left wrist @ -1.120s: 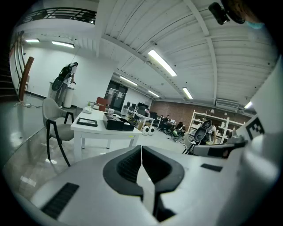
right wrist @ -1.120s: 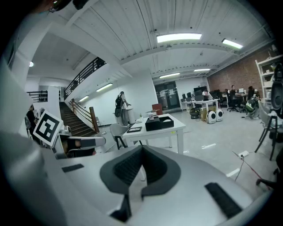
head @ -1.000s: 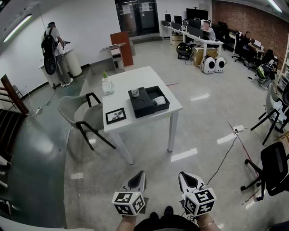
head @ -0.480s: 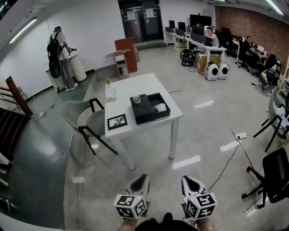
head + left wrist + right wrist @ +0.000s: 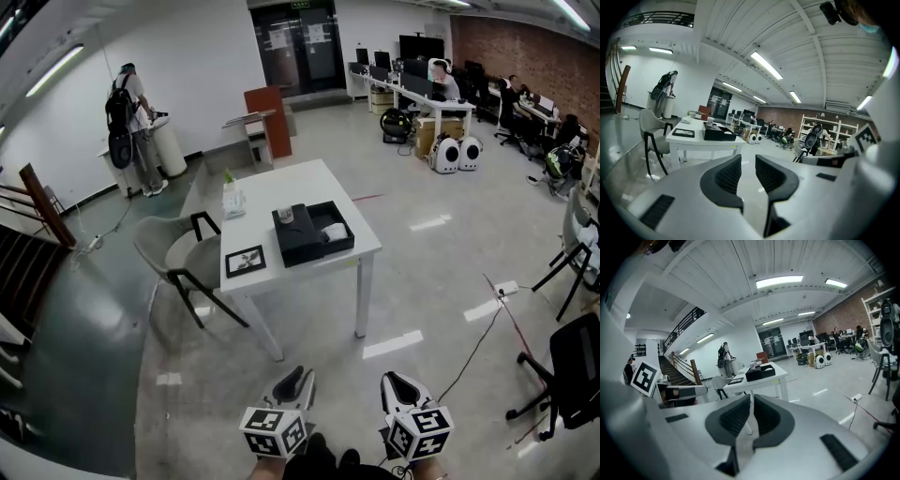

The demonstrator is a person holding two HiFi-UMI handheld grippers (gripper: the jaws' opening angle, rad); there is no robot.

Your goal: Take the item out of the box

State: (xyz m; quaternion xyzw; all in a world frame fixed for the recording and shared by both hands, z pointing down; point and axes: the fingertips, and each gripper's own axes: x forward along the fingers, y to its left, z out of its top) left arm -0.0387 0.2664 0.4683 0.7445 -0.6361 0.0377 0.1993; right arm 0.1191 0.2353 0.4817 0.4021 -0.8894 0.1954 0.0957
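Left gripper (image 5: pixel 748 159): the box (image 5: pixel 302 242) is well ahead of its fingertips, almost dead in line, on the white table (image 5: pixel 281 183). Nothing is within reach yet, and there is open floor between the fingers and the table.

Box long axis runs roughly crosswise to both grippers' pointing direction, slightly skewed. The half left of the fingers' line looks covered in black, with a small cup (image 5: pixel 287 216) standing on it. The half to the right is an open compartment.

The item (image 5: pixel 335 231) is a pale thing lying in that open compartment, on the side towards the right gripper. It's too small from here to call its long axis.

Right gripper (image 5: pixel 752 399): the box is well ahead and off to the left of its fingertips.

Judgement: the left is better lined up on the box, the right is closer to the item's side, and range is about equal. The approach has to close first, coming in over the table edge nearest the fingers.

Fingers:
- Left: released. There is a narrow gap between the pads, the jaws have just been opening, and nothing is between them.
- Right: essentially clenched. The tips are a hairline apart, the jaws have only just started to crack open, and nothing is between them.

Neither gripper touches anything.
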